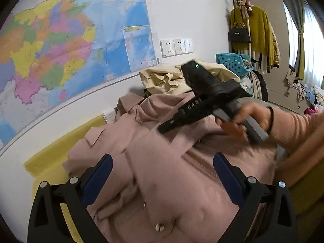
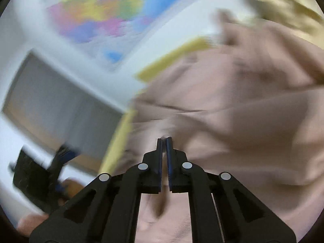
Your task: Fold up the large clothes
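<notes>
A large pink coat [image 1: 162, 162] lies rumpled over a yellow-covered surface [image 1: 46, 162] that runs along the white wall; whether that surface is a bed or a table cannot be told. The coat fills the near and middle ground, with a white button [image 1: 160, 227] on its near part.

The left tool [image 1: 163, 174] hangs just above the coat with its blue-padded jaws spread wide and nothing pinched between them. The right tool [image 2: 164, 141] comes in from the right, held in a hand [image 1: 241, 121] with a pink sleeve [image 1: 293, 131]. Its jaws are clenched nearly together over the coat. The right wrist view is badly smeared, so whether any fabric is caught between the tips cannot be told.

At the far end of the coat sits a cream garment [image 1: 172, 77] in a heap. Beyond it, to the right, a turquoise basket [image 1: 232, 61] holds bundled cloth. A coat stand behind it carries a mustard sweater [image 1: 257, 32] and a black handbag [image 1: 239, 34]. More clothes lie piled at the far right under the curtained window [image 1: 303, 30]. A coloured map [image 1: 70, 40] covers the wall on the left, with wall sockets [image 1: 176, 47] beside it.
</notes>
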Demonstrator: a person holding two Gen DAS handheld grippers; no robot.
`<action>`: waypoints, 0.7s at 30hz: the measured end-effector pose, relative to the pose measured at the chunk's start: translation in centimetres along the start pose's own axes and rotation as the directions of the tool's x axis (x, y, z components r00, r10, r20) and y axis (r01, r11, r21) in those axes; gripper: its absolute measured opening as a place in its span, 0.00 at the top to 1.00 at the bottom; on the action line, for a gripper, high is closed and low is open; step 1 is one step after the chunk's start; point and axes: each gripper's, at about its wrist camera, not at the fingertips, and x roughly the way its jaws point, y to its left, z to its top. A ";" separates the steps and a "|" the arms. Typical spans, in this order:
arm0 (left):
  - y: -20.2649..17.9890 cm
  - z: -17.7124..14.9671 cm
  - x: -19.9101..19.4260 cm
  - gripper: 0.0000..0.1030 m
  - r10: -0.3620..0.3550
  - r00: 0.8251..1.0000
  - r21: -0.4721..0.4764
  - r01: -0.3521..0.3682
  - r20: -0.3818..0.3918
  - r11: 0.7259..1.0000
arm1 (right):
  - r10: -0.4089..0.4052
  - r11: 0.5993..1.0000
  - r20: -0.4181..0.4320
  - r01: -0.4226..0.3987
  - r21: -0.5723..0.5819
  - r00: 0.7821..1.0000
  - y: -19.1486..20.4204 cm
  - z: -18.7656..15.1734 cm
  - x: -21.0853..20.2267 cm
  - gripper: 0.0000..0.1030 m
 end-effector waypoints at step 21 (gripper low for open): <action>8.8 -6.7 8.4 0.93 0.407 0.846 -0.025 -0.442 -0.346 0.897 | -0.386 0.714 -0.082 0.241 -0.657 0.919 12.6 -13.5 5.5 0.74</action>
